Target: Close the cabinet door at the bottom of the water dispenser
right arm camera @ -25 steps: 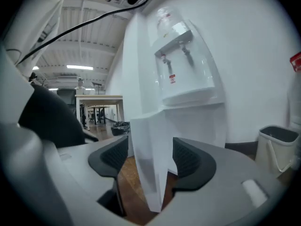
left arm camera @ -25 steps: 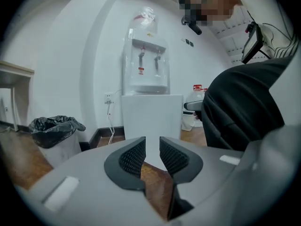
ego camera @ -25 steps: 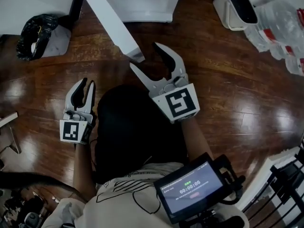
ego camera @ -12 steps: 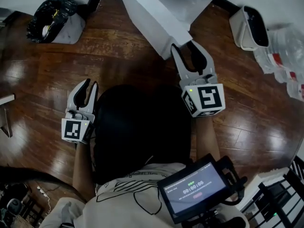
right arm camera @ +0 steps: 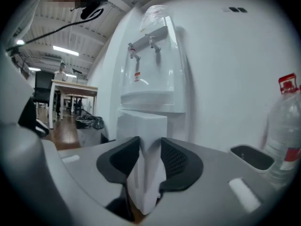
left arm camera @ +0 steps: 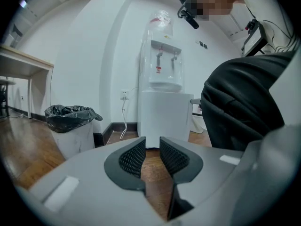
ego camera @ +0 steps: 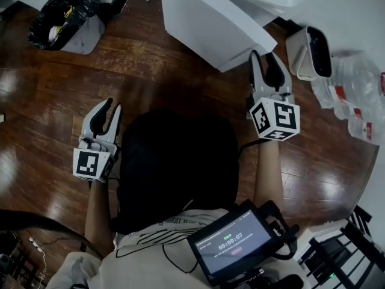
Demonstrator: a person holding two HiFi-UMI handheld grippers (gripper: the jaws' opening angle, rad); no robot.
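The white water dispenser (left arm camera: 164, 79) (right arm camera: 153, 69) stands against the wall. Its bottom cabinet door (ego camera: 210, 23) hangs open, angled out over the wood floor. My right gripper (ego camera: 267, 58) (right arm camera: 150, 149) is at the door's free edge. Its jaws are closing, and in the right gripper view the door edge (right arm camera: 146, 173) fills the gap between both pads. My left gripper (ego camera: 112, 108) (left arm camera: 151, 147) hovers low at the left, well away from the dispenser. A narrow gap shows between its pads, with nothing in it.
A bin lined with a black bag (ego camera: 60, 20) (left arm camera: 70, 121) sits left of the dispenser. On the right are a small white bin (ego camera: 310, 38) (right arm camera: 251, 157) and wrapped water bottles (ego camera: 361, 83) (right arm camera: 284, 126). The person's head (ego camera: 174, 161) and a chest-mounted screen (ego camera: 234, 242) fill the near view.
My right gripper has swung right and toward the dispenser, and its jaws have narrowed from wide open onto the door edge. The door has turned toward the cabinet. The left gripper has hardly shifted.
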